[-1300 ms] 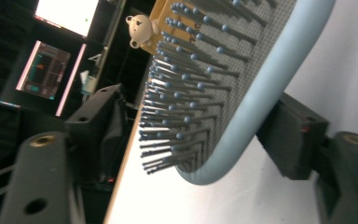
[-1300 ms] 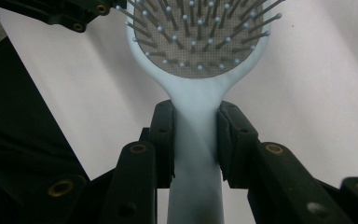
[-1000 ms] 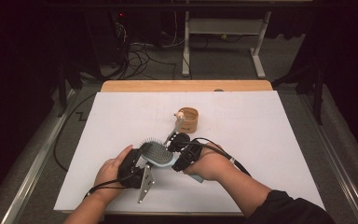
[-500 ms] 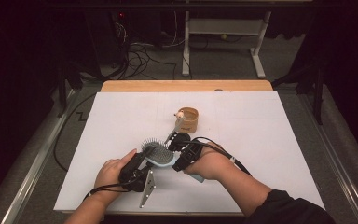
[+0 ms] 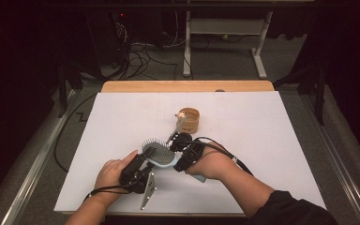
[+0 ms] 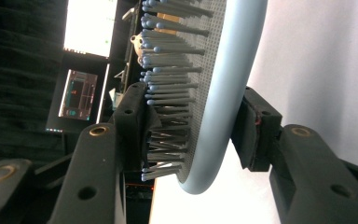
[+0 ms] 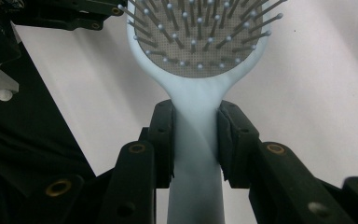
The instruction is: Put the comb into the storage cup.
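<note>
Pale blue hairbrush [image 5: 161, 154] sits low-centre over the white table sheet [image 5: 272, 140], held between both grippers, near the front edge on the person's side. Right gripper [image 7: 196, 140] is clamped on the brush handle: in the right gripper view its two black pads press the neck from both sides, just below where the handle widens into the bristle pad, w/ the handle running down out of the bottom of that view. In the high view the right gripper [image 5: 183, 151] lies to the right of the brush head, hand behind it, cable looping back over the wrist. Left gripper [image 6: 193, 135] has just been closing & now grips the brush head edge-on: one pad pushes into the bristles, bending a few near the tip of the head, the other pad sits on the smooth back of the rim. In the high view the left gripper [image 5: 140, 164] is at the brush's lower left, w/ its grey plate pointing down toward the table edge. Bristles face up & slightly toward the left hand. Small round wooden holder [image 5: 190, 120] stands farther back on the sheet, apart from the brush; a thin tool w/ a pale tip leans out of it, too small to identify.
</note>
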